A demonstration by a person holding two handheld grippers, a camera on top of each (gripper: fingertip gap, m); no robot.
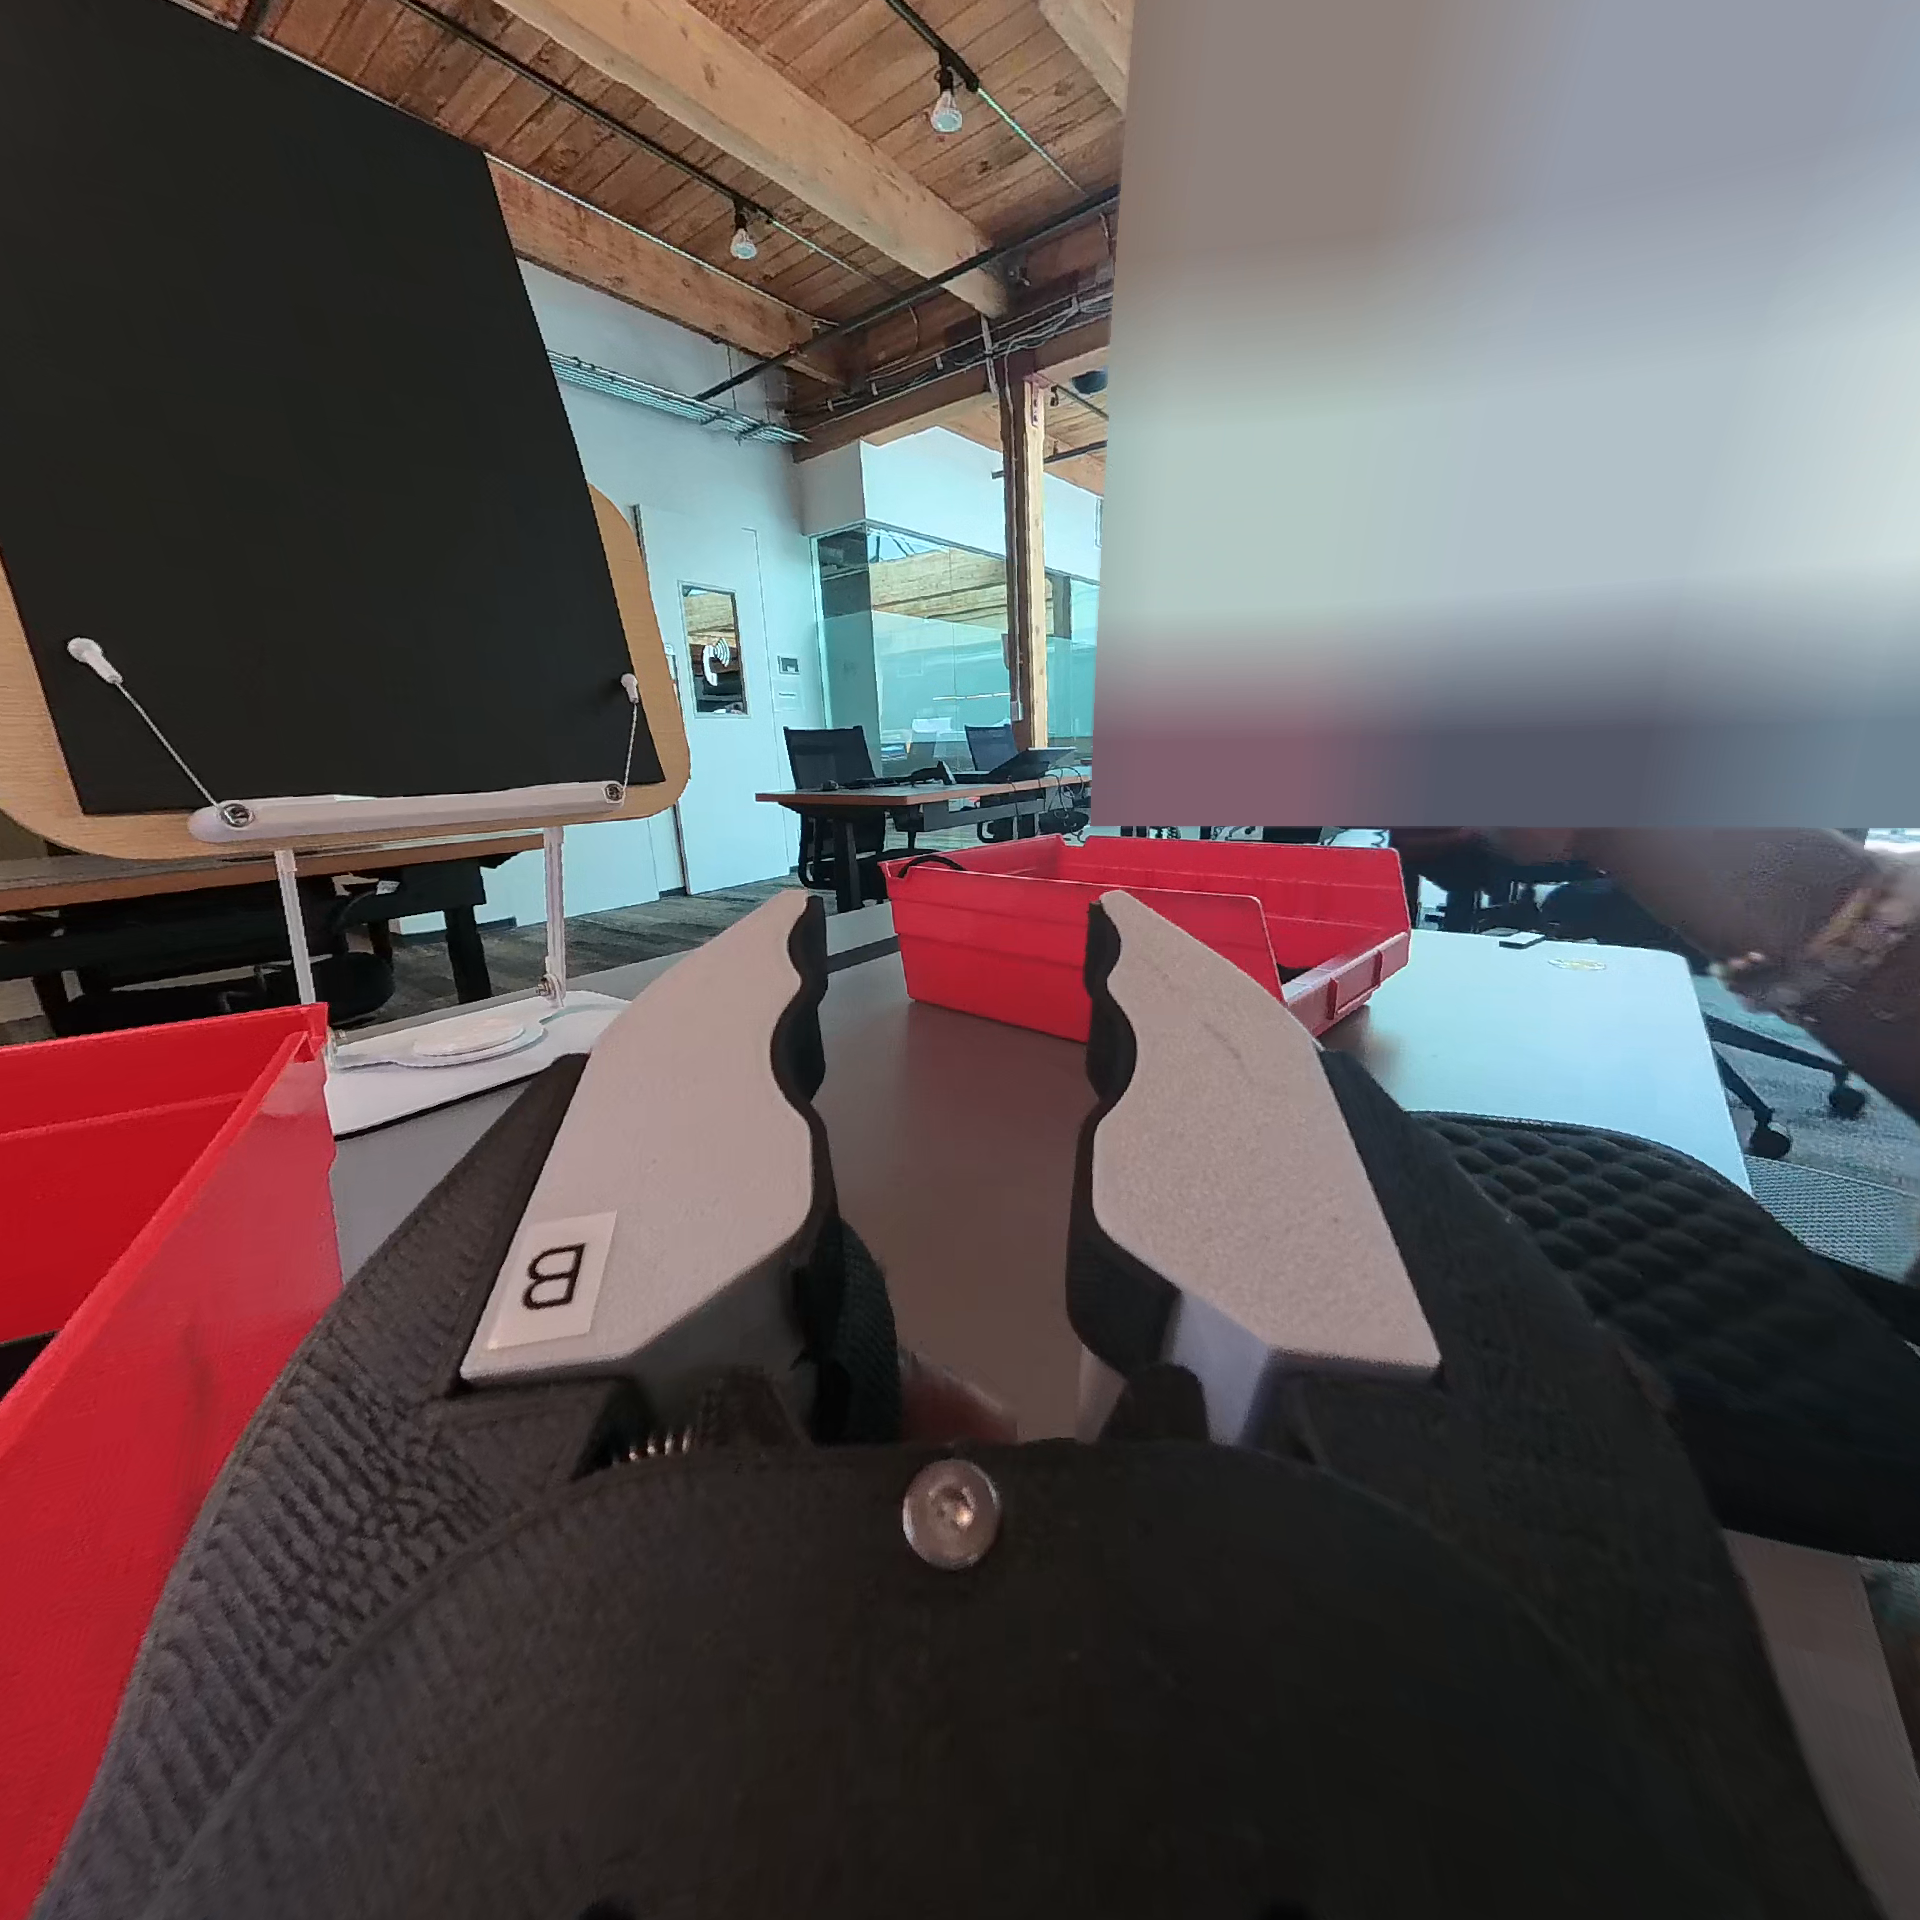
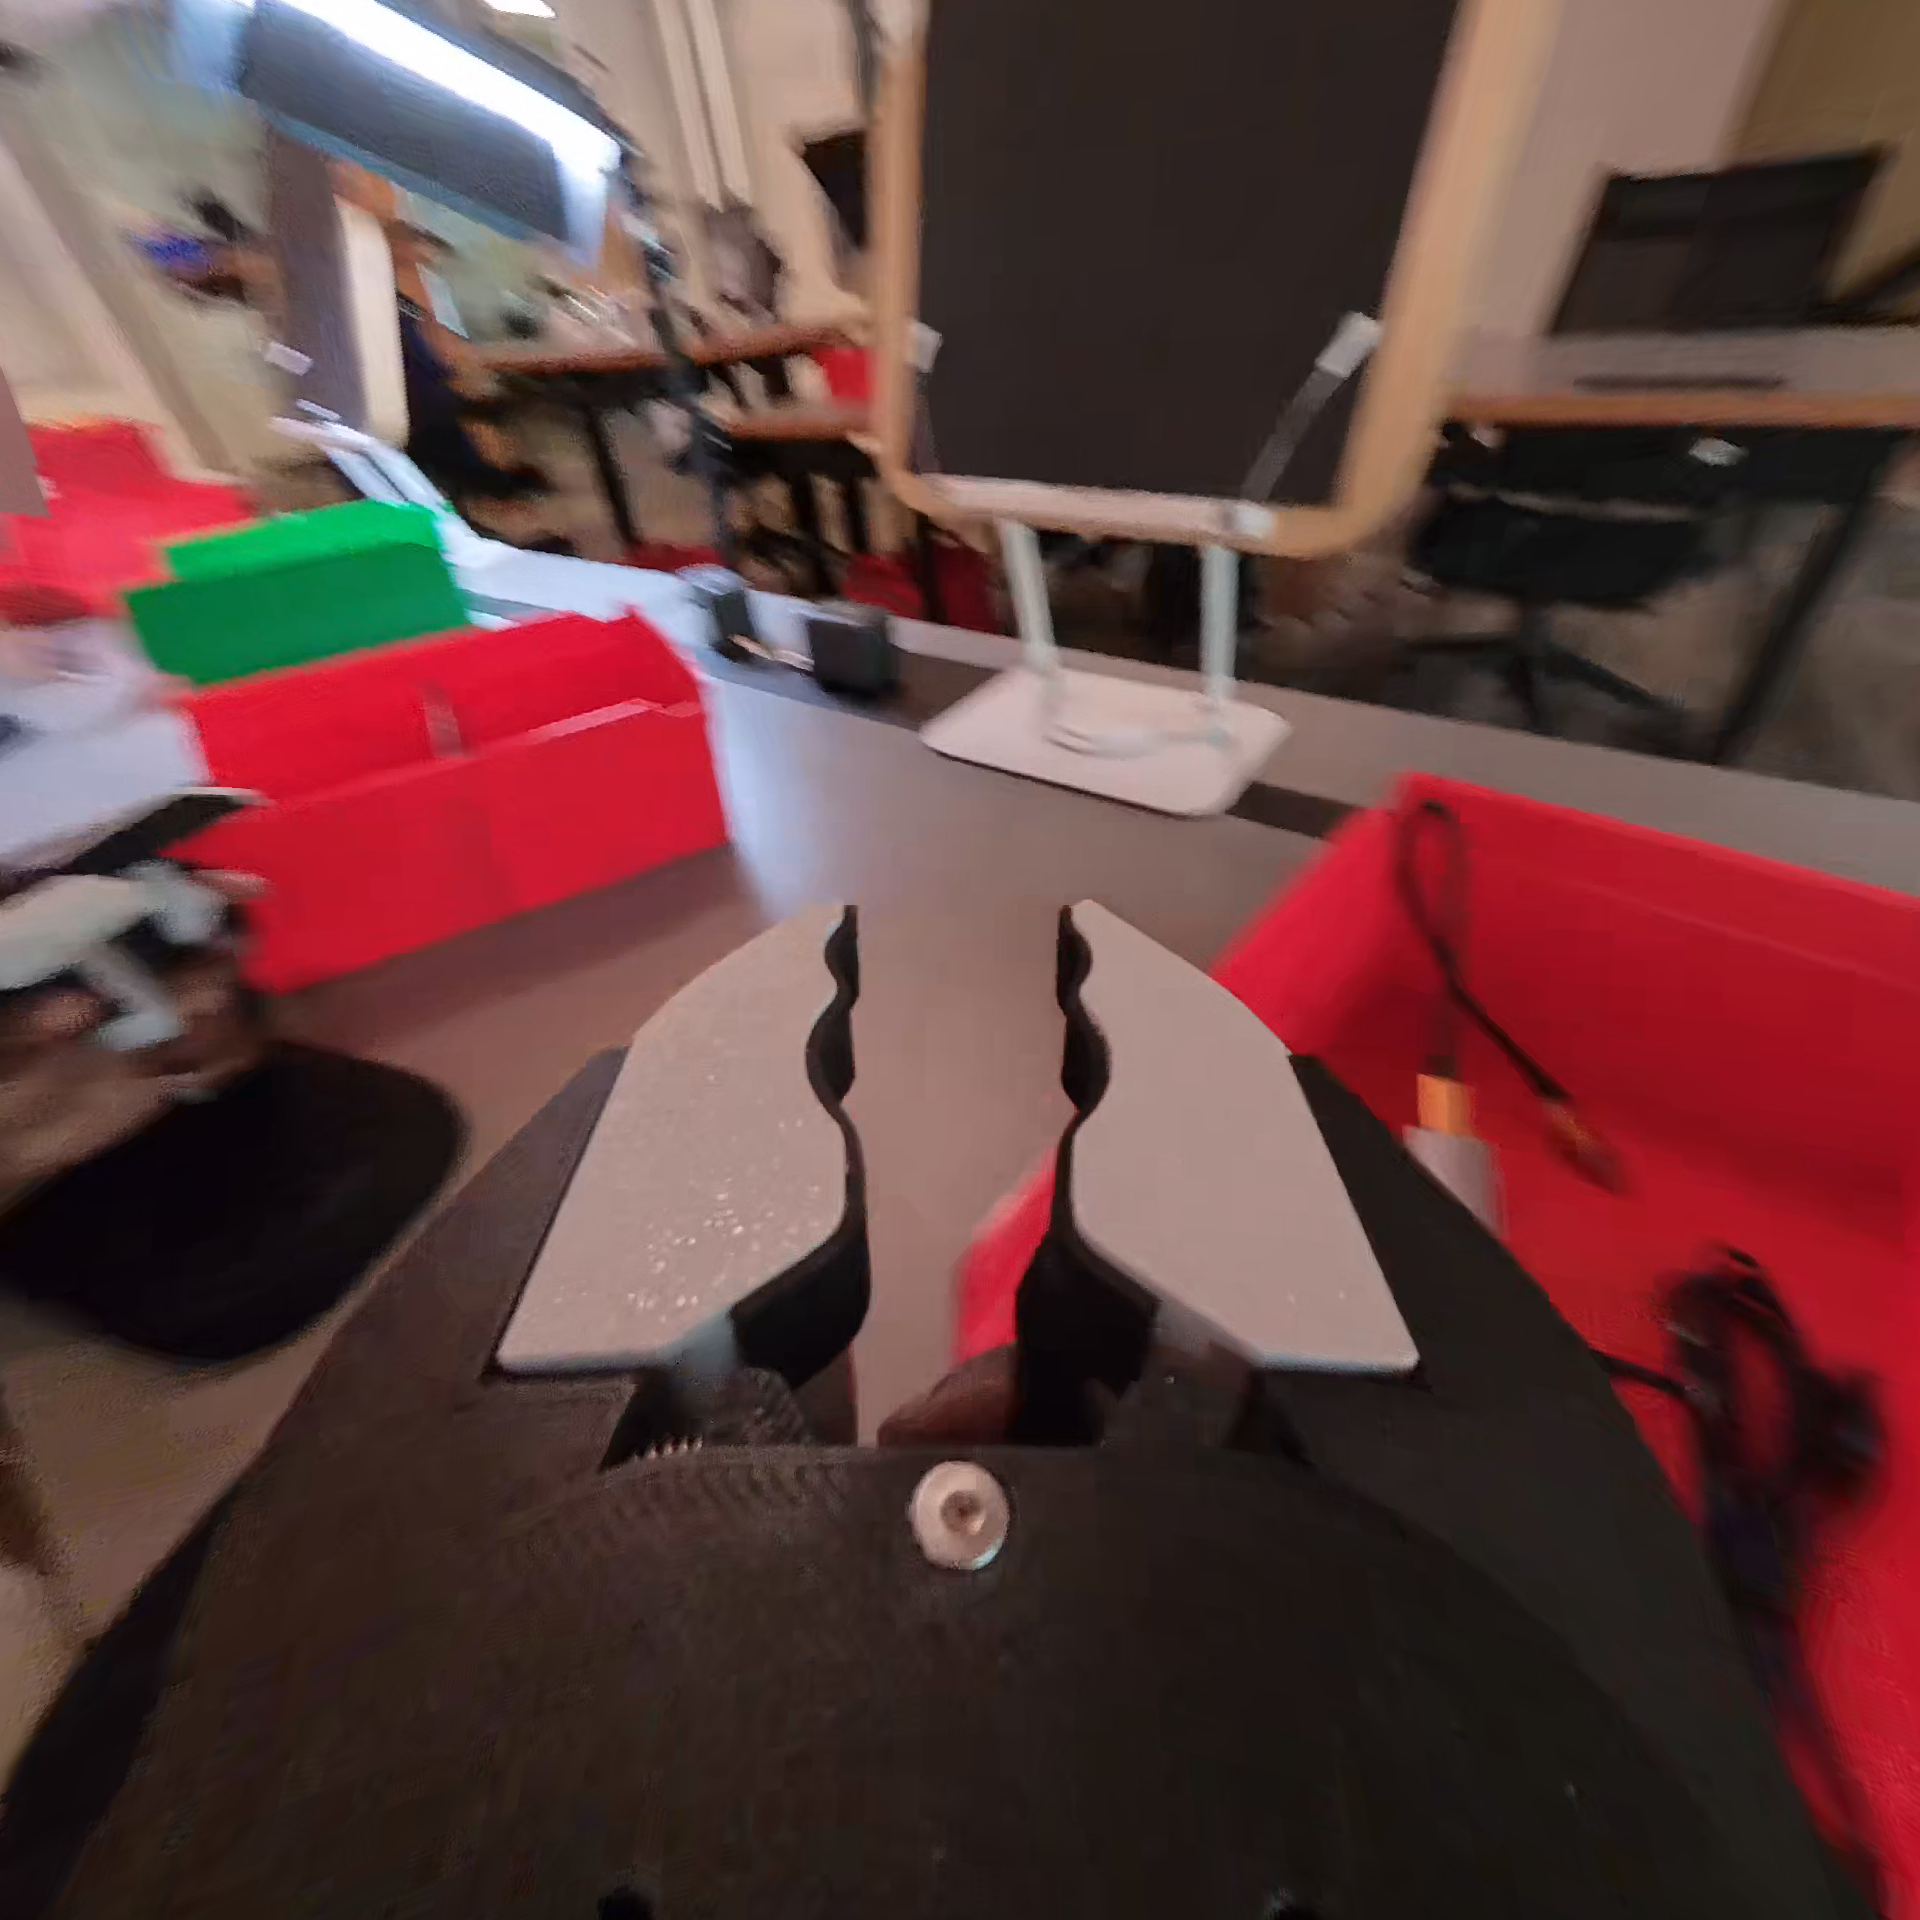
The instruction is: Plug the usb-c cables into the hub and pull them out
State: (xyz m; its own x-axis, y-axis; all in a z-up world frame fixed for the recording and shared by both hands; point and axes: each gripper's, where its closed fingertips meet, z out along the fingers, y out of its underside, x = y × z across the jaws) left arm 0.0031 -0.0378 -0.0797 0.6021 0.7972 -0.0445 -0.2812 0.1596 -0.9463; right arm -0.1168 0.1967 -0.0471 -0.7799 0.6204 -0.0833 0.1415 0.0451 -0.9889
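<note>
Right tool [image 2: 956, 914] gapes empty beside red bin [image 2: 1714, 997] wall.

The left gripper [image 1: 951, 914] has two flat, speckled grey fingers [image 1: 686, 1132] lined inside with wavy black pads, seated in a textured black body. A white lettered sticker [image 1: 551, 1278] sits on its left finger; a silver screw [image 1: 951, 1512] lies behind the fingers. The right gripper [image 2: 956, 920] matches, without a sticker.
</note>
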